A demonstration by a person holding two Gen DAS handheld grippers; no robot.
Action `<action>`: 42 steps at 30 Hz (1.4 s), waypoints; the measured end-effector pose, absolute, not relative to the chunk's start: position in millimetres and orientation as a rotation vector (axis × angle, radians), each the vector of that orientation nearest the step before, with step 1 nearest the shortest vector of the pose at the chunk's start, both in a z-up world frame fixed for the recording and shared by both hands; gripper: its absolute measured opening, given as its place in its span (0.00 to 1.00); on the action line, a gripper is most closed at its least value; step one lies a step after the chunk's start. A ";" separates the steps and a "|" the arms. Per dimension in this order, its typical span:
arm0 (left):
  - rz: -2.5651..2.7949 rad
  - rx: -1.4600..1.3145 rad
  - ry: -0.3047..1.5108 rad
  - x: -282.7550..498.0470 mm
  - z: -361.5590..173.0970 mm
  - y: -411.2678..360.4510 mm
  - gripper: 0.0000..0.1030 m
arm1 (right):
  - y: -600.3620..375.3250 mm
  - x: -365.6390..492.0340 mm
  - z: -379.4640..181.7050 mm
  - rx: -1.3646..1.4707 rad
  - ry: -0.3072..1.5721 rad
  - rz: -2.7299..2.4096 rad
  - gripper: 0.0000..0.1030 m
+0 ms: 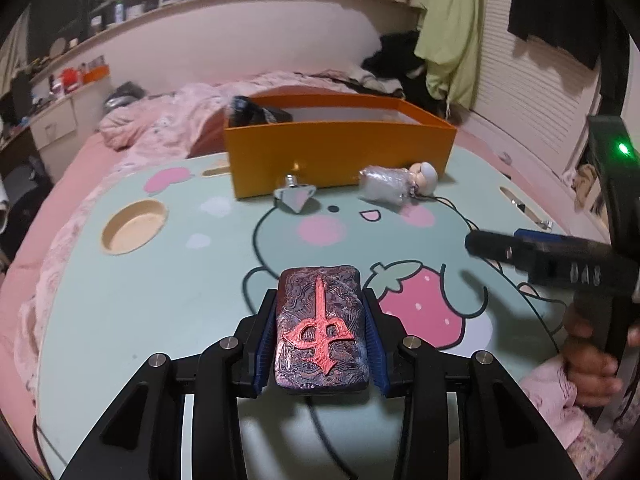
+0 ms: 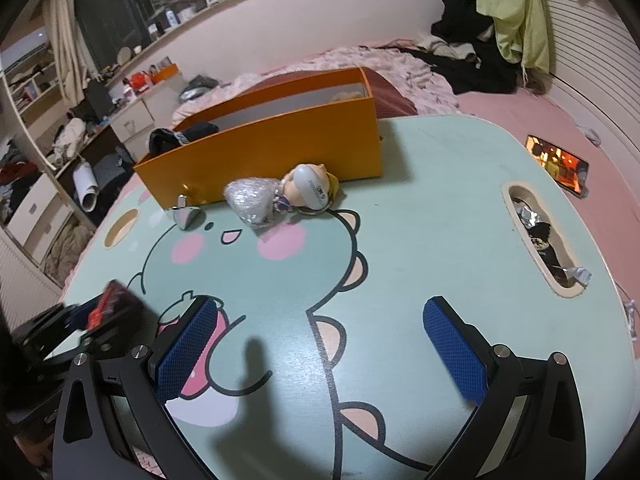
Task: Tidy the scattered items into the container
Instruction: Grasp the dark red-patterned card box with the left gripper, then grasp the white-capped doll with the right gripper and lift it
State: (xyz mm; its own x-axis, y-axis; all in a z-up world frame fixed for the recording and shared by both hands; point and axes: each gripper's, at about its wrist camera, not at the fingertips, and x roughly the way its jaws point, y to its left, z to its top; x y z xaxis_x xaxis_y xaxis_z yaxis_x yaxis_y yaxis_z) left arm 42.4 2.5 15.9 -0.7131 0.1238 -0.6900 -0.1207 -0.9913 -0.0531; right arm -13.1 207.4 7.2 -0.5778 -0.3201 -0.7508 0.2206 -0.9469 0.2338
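My left gripper [image 1: 320, 300] is shut on a dark embossed case with a red emblem [image 1: 320, 328], held just above the mint-green lap table [image 1: 160, 300]. The case [image 2: 114, 306] shows blurred at the lower left of the right wrist view. The orange box [image 1: 340, 152] stands at the table's far edge with dark items [image 1: 256, 112] in its left end. In front of it lie a silver top-shaped piece [image 1: 294, 196], a bubble-wrapped packet [image 1: 382, 184] and a small figure keychain [image 1: 424, 174]. My right gripper [image 2: 320, 308] hangs open over bare table, nothing between its blue pads [image 2: 188, 348].
The table sits on a pink bed. It has a round cup hole [image 1: 134, 226] at the left and a slot [image 2: 540, 240] at the right holding foil wrappers. A lit phone [image 2: 560, 164] lies on the bed beyond. A hand [image 1: 592, 360] grips the right tool.
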 end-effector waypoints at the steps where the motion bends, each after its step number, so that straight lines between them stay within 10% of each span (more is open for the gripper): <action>1: 2.797 -1.121 -0.003 43.4 16.3 2.7 0.37 | 208.3 -16.1 9.4 1.260 -0.171 -2.542 0.99; 6: 2.786 -1.125 0.011 42.2 14.6 6.6 0.37 | 213.5 -46.3 23.9 1.285 -0.099 -2.587 0.72; 21: 2.777 -1.130 0.023 44.1 14.4 6.6 0.37 | 171.6 -104.7 17.3 1.334 0.025 -2.574 0.57; 27: 2.775 -1.129 0.027 44.3 14.4 7.4 0.37 | 145.1 -97.9 -0.6 1.312 0.305 -2.585 0.32; 42: 2.775 -1.137 0.007 43.6 14.9 5.2 0.37 | 188.7 -29.0 29.5 1.095 0.097 -2.652 0.30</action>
